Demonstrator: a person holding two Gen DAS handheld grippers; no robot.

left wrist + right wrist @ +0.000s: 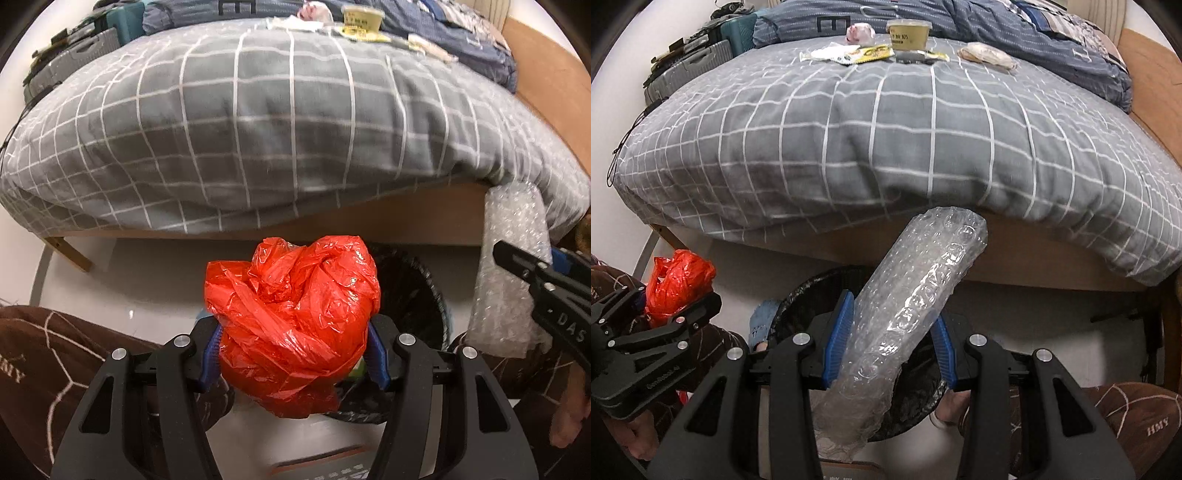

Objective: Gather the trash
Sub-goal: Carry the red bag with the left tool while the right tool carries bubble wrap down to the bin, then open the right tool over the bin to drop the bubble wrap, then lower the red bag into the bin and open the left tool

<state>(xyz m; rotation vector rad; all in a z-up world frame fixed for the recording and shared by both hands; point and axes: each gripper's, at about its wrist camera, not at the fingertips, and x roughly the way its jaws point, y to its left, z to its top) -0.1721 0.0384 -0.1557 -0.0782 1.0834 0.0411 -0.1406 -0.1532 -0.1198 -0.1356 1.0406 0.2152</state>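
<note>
The left claw [293, 356] is clamped on a crumpled red plastic bag [295, 317], its blue pads pressing both sides; the black-lined trash bin [413, 291] sits just beyond and below it. The right claw [888, 341] grips a roll of bubble wrap [916, 302] directly above the same bin. Ahead of both claws, wrappers [849, 54] and a tub [908, 34] lie on the bed [886, 140]

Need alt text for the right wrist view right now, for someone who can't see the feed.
The right tongs grip a roll of bubble wrap above a black-lined trash bin at the foot of a bed with a grey checked duvet. At left, the left tongs hold a crumpled red plastic bag; food packaging and a tub lie on the bed.
</note>
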